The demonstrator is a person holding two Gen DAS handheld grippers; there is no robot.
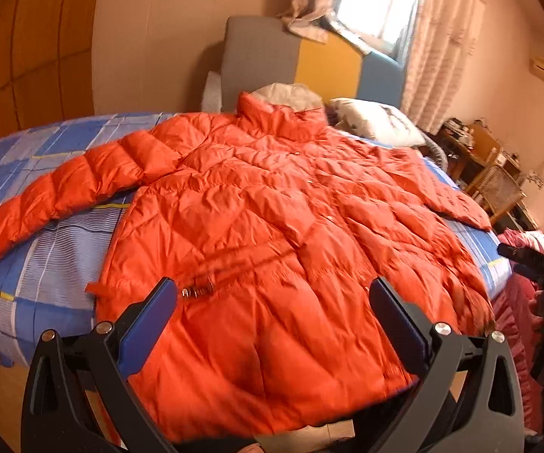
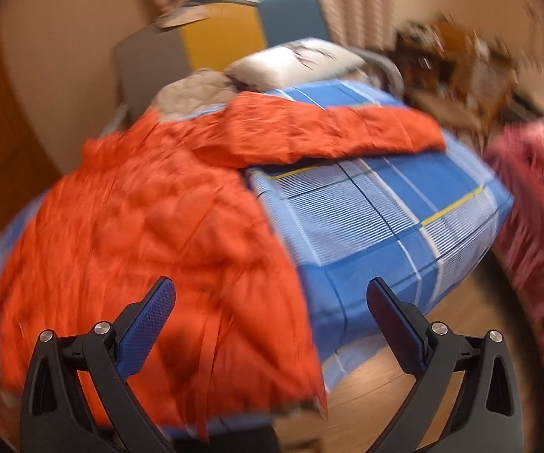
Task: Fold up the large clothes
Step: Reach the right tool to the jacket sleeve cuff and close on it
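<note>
On the bed, left wrist view first:
jacket [image 1: 272, 234]: orange puffer, spread flat across the bed [image 1: 37, 264], collar at the far end toward the pillow [image 1: 377, 119], hem nearest you.
sleeves: one stretched out to the left over the blue checked sheet; the other lies along the right edge of the body.
left gripper [image 1: 272, 302]: your fingers [image 1: 155, 317] are spread wide, nothing between them, hovering over the hem area. Contact with the fabric: cannot tell.
zipper pull [image 1: 196, 288]: metal, lying on the jacket just beside the left finger tip.
right gripper in this view: dark part at the far right edge, off the bed side. Spread not readable from here.

Right wrist view, heavily motion-blurred:
right gripper [image 2: 272, 302]: your fingers [image 2: 396, 324] are wide apart, holding nothing.
jacket [image 2: 139, 226]: fills the left half; its right edge runs between the fingers.
sleeve: lies across the sheet toward the right, past the pillow [image 2: 294, 60].
bed [image 2: 385, 219]: bare blue checked sheet under the right finger, wooden floor [image 2: 366, 389] below its corner.
pink fabric [image 2: 536, 226]: far right, off the bed.
</note>
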